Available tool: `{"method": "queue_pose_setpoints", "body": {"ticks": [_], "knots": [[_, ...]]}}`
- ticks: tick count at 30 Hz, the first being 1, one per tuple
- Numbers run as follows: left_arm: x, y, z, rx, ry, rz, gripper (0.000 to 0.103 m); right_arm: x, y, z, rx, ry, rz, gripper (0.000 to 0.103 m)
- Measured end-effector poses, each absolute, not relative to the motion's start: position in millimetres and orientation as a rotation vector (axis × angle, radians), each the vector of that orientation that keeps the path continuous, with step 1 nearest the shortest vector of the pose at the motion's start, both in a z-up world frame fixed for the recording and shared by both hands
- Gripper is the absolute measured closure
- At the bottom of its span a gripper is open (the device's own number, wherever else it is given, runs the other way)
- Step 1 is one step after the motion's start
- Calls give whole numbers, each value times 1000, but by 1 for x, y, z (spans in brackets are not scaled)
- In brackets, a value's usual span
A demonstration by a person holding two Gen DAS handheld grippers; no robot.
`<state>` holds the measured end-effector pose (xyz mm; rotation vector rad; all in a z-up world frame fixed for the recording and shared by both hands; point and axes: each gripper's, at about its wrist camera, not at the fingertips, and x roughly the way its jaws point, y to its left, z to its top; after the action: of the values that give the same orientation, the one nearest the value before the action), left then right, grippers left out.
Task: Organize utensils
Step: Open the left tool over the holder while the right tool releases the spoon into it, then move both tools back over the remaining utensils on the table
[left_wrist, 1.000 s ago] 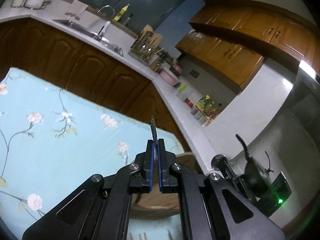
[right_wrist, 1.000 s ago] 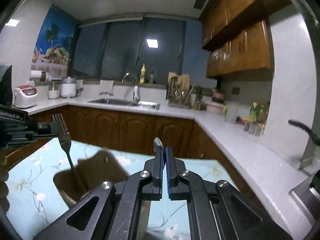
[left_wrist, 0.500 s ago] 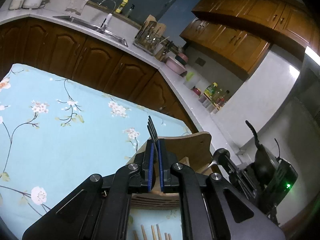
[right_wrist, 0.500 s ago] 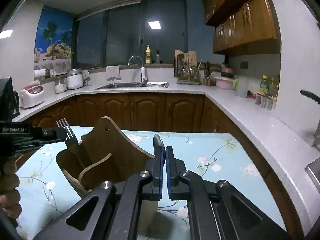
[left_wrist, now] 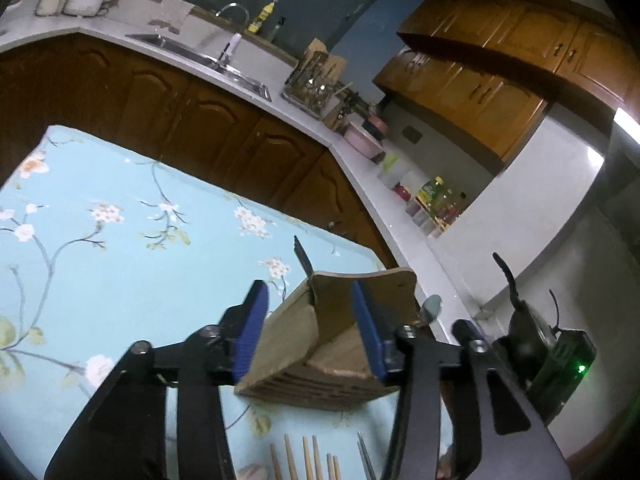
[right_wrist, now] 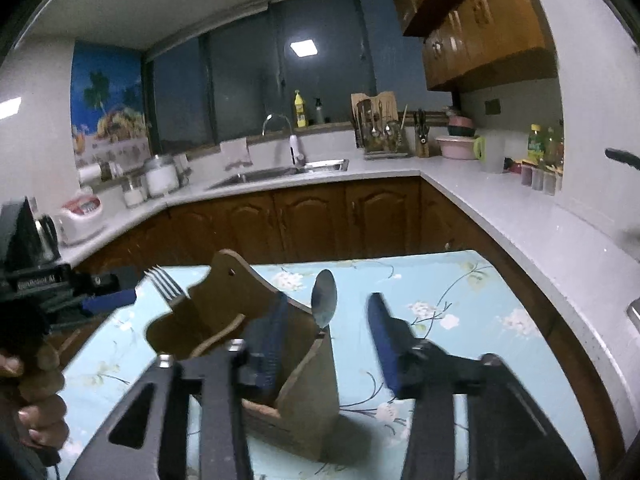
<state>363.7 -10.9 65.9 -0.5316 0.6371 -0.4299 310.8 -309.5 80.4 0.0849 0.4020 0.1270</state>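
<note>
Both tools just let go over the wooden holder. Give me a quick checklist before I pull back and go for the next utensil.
1. Left tool free of the fork: ok, its jaws have just been opening and nothing is pressed between the pads.
2. Right tool free of the spoon: ok, jaws just opened, spoon stands on its own.
3. Fork seated in the wooden holder: ok, tines up.
4. Spoon seated: ok, bowl up, leaning slightly.
5. Holder upright on the tablecloth: ok.
6. Next utensils in reach: chopsticks lie at the near edge; how many, cannot tell.
</note>
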Motion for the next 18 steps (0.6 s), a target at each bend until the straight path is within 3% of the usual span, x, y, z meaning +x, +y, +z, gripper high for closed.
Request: {"method": "queue_pose_setpoints", "body": {"ticks": [4, 7, 18], "knots": [[332, 7, 70, -531, 616, -374, 20, 287, -321, 88, 145, 378, 135, 12], [306, 21, 68, -548, 604, -332, 15, 267, -327, 91, 180, 371, 151, 3], [206, 48, 52, -515, 589, -221, 11, 189, -324, 81, 225, 420, 220, 1]]}}
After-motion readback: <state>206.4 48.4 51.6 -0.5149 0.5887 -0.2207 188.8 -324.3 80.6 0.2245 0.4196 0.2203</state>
